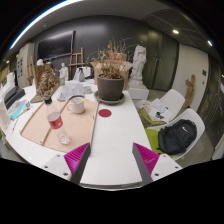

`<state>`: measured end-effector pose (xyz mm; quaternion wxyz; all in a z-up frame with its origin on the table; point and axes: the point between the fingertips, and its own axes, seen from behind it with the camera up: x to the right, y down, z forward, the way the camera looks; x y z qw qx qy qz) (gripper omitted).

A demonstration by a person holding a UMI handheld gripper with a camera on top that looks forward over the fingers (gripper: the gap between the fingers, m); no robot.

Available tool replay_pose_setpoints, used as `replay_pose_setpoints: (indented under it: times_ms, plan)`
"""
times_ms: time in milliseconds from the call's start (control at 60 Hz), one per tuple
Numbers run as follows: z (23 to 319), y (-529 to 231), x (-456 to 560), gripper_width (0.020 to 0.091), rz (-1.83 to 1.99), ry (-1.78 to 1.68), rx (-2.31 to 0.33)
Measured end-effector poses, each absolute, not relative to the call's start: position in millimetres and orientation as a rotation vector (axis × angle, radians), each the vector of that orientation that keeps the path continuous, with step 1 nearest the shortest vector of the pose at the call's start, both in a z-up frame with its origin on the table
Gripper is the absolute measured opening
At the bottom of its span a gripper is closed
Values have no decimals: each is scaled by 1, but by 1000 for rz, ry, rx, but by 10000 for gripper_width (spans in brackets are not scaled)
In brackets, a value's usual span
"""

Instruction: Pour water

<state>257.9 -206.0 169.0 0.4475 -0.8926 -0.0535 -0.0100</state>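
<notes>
Gripper view, cup [77,104] beyond open hand-held gripper [113,160]

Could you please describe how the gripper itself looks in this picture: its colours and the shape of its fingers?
The gripper has two dark fingers, each bearing a bright magenta pad on its inner face. The pads look roughly triangular and narrow toward the tips. No cables, markings or sleeve are visible.
</notes>
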Motion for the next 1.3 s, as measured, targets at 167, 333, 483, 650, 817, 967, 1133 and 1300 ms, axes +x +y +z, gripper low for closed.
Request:
replay_pose_setpoints:
  times_ms: [167,333,483,650,817,967,1133,1300]
  plan:
    - [154,-219,222,863,24,-167,-2219]
    - [130,-225,149,860,37,-237,-2181]
    - [112,-205,85,859,61,-271,-2123]
    - [97,-161,35,857,69,-253,-2060]
    - [70,-108,11,853,59,-183,-2024]
    - [50,-79,10,493,32,-98,-2013]
    - [50,-77,8,289,12,-93,-2013]
    - [61,-76,9,222,-14,-132,-2012]
